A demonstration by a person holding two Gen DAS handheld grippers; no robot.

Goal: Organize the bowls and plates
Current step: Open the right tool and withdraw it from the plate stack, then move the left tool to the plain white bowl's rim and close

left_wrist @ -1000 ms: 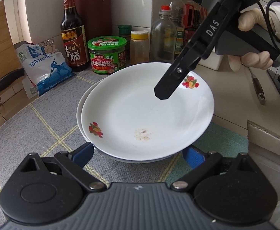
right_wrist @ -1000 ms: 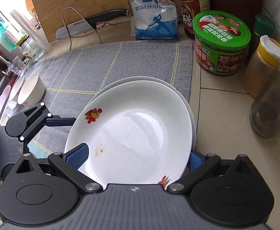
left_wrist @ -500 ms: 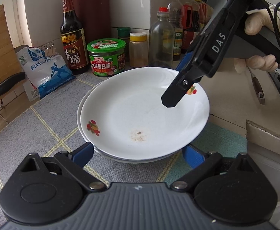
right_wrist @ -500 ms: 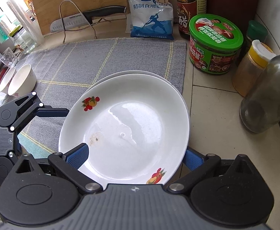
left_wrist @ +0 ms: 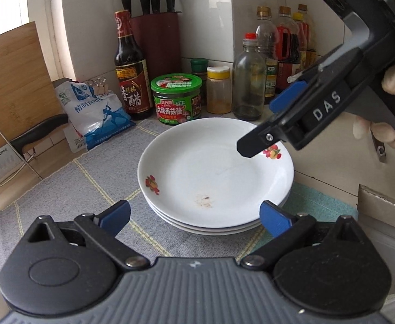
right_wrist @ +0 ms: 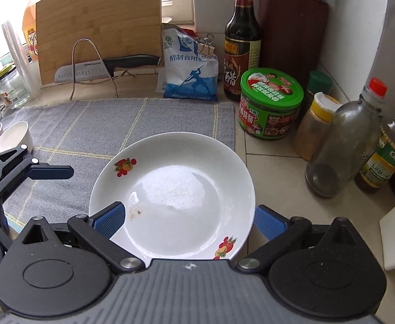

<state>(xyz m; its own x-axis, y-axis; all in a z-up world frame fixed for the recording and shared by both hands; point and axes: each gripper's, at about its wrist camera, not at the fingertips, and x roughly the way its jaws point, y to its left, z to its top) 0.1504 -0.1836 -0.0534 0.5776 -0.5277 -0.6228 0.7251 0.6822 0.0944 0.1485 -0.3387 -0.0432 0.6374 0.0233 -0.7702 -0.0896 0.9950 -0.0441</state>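
Both tongs gape wide and empty; left tongs (left_wrist: 194,217) and right tongs (right_wrist: 189,217) flank the stacked plates (left_wrist: 213,170).

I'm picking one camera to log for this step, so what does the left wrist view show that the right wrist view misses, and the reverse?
Only the left wrist view shows the stack's lower plates edge-on, the gloved hand holding the right tongs, and the row of bottles at the back.

Only the right wrist view shows two white bowls at the mat's far left, glass jars by the window, and the left tongs from the side.

Both show the top plate with its brown smear, the grey mat, green-lidded jar and vinegar bottle.
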